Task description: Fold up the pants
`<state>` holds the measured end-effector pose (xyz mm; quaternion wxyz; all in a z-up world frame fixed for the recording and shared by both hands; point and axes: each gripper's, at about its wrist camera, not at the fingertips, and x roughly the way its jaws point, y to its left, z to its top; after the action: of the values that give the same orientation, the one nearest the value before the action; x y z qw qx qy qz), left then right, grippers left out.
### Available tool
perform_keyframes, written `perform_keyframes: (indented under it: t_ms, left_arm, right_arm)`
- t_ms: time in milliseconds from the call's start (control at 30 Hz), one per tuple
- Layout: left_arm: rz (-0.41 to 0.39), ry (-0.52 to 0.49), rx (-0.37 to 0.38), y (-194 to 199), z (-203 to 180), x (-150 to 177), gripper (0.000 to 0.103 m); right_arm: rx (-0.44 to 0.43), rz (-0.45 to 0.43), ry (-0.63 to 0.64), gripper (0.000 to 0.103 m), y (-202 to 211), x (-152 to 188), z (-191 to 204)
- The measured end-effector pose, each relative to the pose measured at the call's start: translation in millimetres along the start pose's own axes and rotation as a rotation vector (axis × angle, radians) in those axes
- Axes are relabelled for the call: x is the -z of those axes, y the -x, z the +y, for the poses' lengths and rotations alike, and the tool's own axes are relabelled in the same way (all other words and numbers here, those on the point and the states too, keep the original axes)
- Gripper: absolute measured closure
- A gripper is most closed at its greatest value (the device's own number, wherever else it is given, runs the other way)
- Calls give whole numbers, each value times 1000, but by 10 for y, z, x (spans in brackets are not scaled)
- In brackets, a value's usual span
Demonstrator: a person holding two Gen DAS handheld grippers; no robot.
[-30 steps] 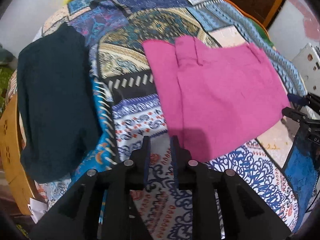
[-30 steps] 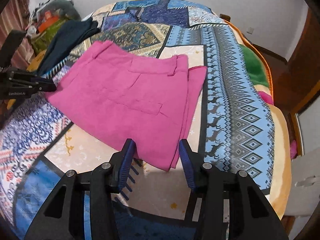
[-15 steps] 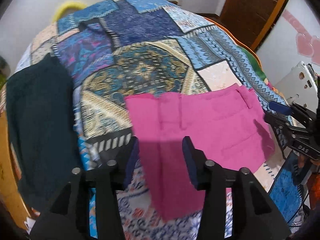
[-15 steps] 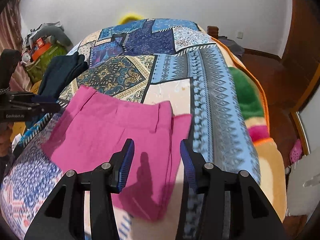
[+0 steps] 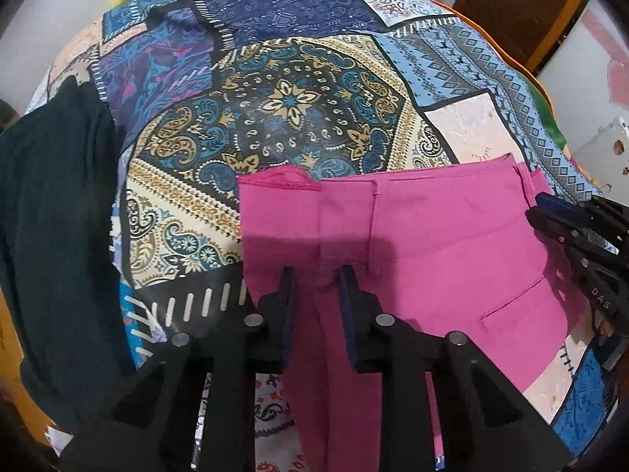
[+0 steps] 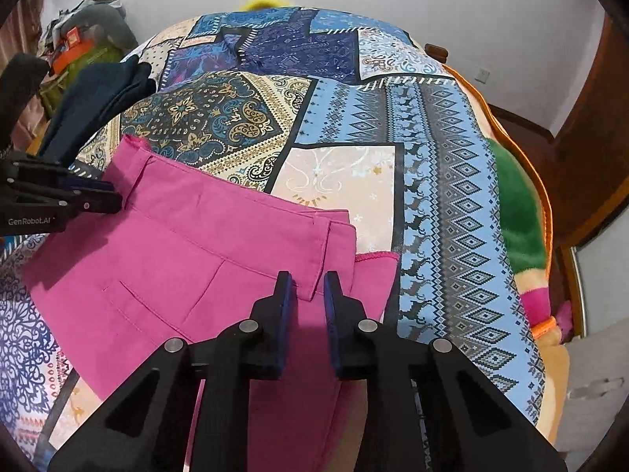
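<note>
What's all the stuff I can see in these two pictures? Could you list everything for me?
pink pants: one, magenta, lying partly folded on the bed near both grippers
patchwork bedspread: one, blue, cream and navy patterns, covering the bed
dark garment: one, very dark teal, at the bed's left edge
green and orange blanket: one, under the bedspread's right edge
pile of clutter: grey, orange and green things, against the far wall, left
left gripper: one, black with blue pads, jaws just closing around a fold of the pants
right gripper: one, black, jaws just closing over the waistband
</note>
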<state>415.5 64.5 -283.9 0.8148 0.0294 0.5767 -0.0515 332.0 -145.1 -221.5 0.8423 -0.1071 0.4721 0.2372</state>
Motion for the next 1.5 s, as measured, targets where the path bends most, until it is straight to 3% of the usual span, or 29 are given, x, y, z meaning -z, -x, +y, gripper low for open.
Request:
perform_keyframes:
  t_ms: [133,300,400,600,733,767,1033,1233,1300,1367,1400,1467,1500]
  left_arm:
    - [-13,-15,-98,39,50,35,79]
    - [-33,38,-41,219,225,132,79]
    - [-62,73,-29,344,302,162,74]
    - [-126,76,-2,555,270,216,45]
    - [-125,76,40,567,214,252,22]
    - [-112,80,55,543,208,246,21]
    - [35,143,113,146,203,165,21]
    - [48,110,143,44,118,76,21]
    - [44,94,157,16,71,53,21]
    - [42,70,165,-1,22,48,40]
    - [41,63,157,-12,-6,36,42]
    - [31,57,167,-10,-24,28,61]
    - [25,61,160,0,-16,24,64]
  right_arm:
    - [11,6,4,91,26,15,9]
    - [10,-15,-15,85,192,69,-17]
    - [3,-26,-33,75,306,126,-49]
    - [-14,-55,-89,49,532,280,-135]
    - [-49,-32,-137,44,532,355,-185]
    - [-54,-25,-141,44,515,365,-183]
    - [-67,-10,-127,44,356,350,-108]
    - [-100,0,-157,45,179,280,-155]
    - [-110,0,-186,49,136,268,-189]
    - [-107,1,-203,55,108,249,-207]
    - [-108,2,-207,59,99,241,-212]
    - [-114,4,-210,67,80,226,-217]
    - [-121,5,-211,73,75,221,-219]
